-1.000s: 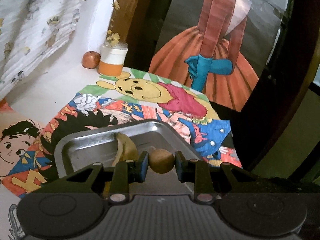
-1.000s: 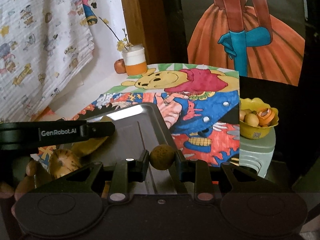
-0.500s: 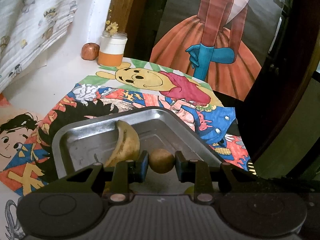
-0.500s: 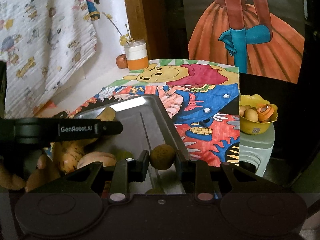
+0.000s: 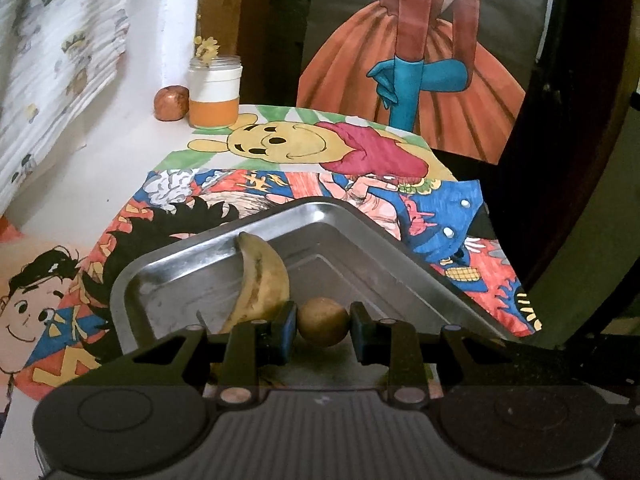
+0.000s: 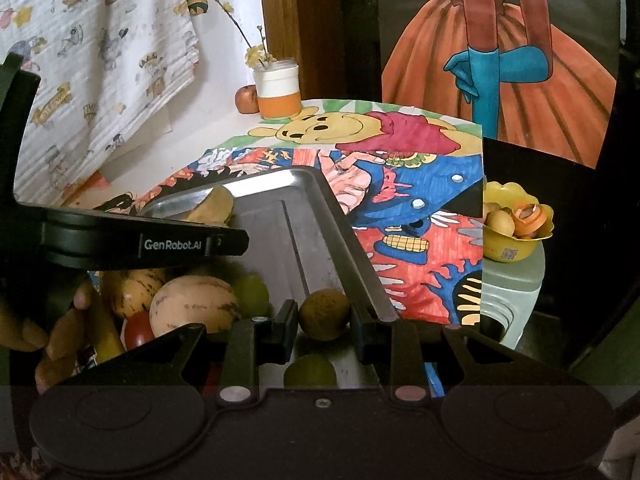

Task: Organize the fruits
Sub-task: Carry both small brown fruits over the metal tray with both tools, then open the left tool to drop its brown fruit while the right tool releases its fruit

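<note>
Fruits already crowd the steel tray (image 6: 340,224); each hand-held gripper (image 5: 323,322) (image 6: 324,314) grasps a small round brown fruit (image 5: 322,321) (image 6: 324,313), both undelivered.

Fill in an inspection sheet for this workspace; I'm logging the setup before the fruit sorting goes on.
Surface: white table covered with cartoon drawings.
Job's things: metal tray holding a banana, a melon, a green fruit and a tomato; yellow bowl of small fruits on a stool beside the table.
Clutter: jar with a flower sprig, apple beside it.
Grippers: left gripper shut on a small brown fruit; right gripper shut on another brown fruit. Both over the tray.
Cables: nothing seen.
Surroundings: patterned cloth, painted figure in an orange dress, wooden post.
</note>
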Demonstrator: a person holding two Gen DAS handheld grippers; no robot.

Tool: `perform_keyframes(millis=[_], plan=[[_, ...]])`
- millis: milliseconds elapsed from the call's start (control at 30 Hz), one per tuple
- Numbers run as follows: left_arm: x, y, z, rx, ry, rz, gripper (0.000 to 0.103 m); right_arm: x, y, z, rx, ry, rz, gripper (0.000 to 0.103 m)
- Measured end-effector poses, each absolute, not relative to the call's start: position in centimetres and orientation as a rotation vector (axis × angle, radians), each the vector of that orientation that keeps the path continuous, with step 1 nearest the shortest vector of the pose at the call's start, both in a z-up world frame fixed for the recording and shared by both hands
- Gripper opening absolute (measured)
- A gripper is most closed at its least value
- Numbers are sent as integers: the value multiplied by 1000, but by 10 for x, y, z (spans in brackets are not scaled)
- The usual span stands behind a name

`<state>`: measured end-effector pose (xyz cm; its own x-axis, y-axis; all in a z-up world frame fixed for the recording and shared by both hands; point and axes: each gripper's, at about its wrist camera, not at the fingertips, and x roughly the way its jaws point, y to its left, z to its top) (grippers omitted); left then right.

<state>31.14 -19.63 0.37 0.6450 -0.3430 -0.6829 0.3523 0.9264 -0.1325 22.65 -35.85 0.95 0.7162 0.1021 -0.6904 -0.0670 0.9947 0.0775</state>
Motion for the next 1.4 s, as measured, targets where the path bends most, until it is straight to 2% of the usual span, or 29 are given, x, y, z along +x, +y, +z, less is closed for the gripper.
perform_keyframes(millis=[767, 1067, 1133, 1200, 1400], plan=[[312, -200, 3, 33, 778, -396, 32, 226, -360, 9, 57, 764, 93, 31], [313, -196, 3, -6, 780, -392, 40, 222, -360, 10, 77, 751, 85, 33], [313, -196, 4, -17, 780, -394, 44, 221, -360, 11, 79, 747, 82, 35], [311, -197, 5, -24, 779, -398, 54, 220, -359, 11, 80, 743, 80, 37], [309, -197, 8, -39, 780, -388, 57, 217, -358, 13, 82, 733, 74, 41]])
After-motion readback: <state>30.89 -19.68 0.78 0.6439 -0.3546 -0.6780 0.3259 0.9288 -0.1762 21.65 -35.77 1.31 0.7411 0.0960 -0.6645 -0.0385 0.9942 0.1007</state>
